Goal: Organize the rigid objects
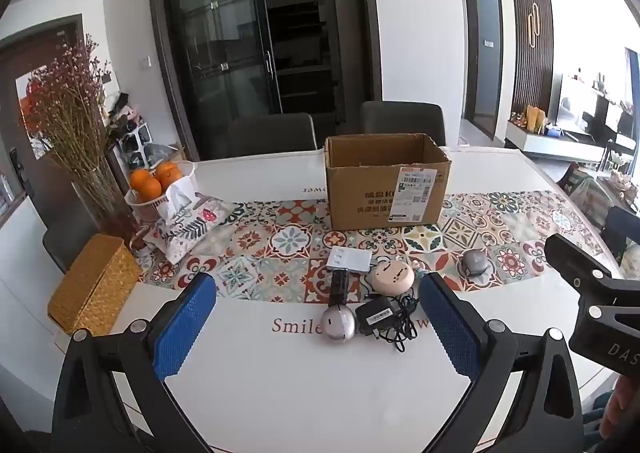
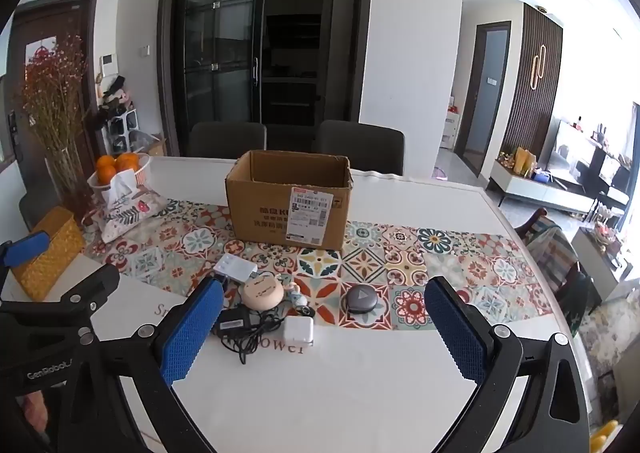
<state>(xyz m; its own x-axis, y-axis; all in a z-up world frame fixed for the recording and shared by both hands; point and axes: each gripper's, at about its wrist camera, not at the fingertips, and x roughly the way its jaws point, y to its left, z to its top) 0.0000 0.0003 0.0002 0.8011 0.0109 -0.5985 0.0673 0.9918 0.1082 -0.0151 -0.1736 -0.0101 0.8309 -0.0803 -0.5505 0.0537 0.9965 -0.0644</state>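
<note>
Cardboard box point(image 2: 288, 201) open, oranges point(image 1: 154, 176) in basket point(image 1: 138, 201)

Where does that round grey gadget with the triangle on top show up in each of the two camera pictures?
Left wrist view: the grey gadget lies right of centre on the patterned runner.
Right wrist view: the same gadget lies near centre, on the runner.
Shared landmark: the cardboard box behind it.

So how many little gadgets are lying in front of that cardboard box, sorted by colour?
White: 2, flat box, cube charger
Black: 2, adapter, rectangular block
Grey: 2, round device, oval gadget
Beige: 1, round disc
Mixed colours: 1, keychain trinket
Total: 8
</note>
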